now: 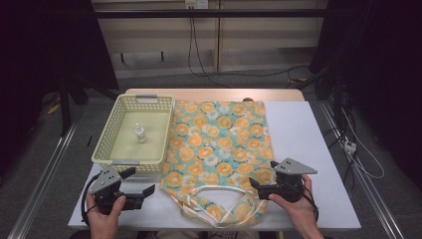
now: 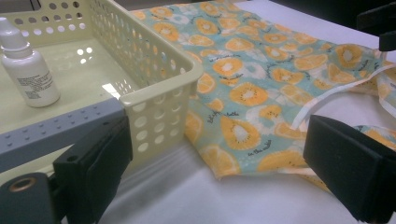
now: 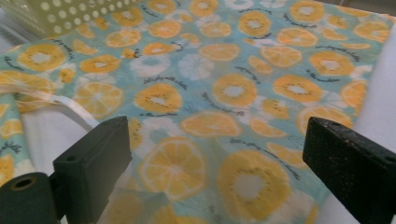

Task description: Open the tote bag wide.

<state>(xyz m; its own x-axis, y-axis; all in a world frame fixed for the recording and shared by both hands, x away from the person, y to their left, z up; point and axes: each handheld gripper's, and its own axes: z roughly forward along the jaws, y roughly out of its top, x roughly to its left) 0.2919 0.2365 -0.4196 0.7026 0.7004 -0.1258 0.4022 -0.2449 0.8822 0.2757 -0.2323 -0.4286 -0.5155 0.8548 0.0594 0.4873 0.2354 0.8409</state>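
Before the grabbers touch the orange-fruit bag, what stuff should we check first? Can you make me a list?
1. Left gripper open: ok, jaws stand wide apart.
2. Right gripper open: ok, jaws wide apart over the cloth.
3. Both grippers empty: ok, nothing between either pair of jaws.
4. Bag lying flat on the table: ok, its white handles point toward the person.
5. Little white bottle standing upright in the basket: ok.
6. Bag free of the basket: cannot tell, their edges meet.
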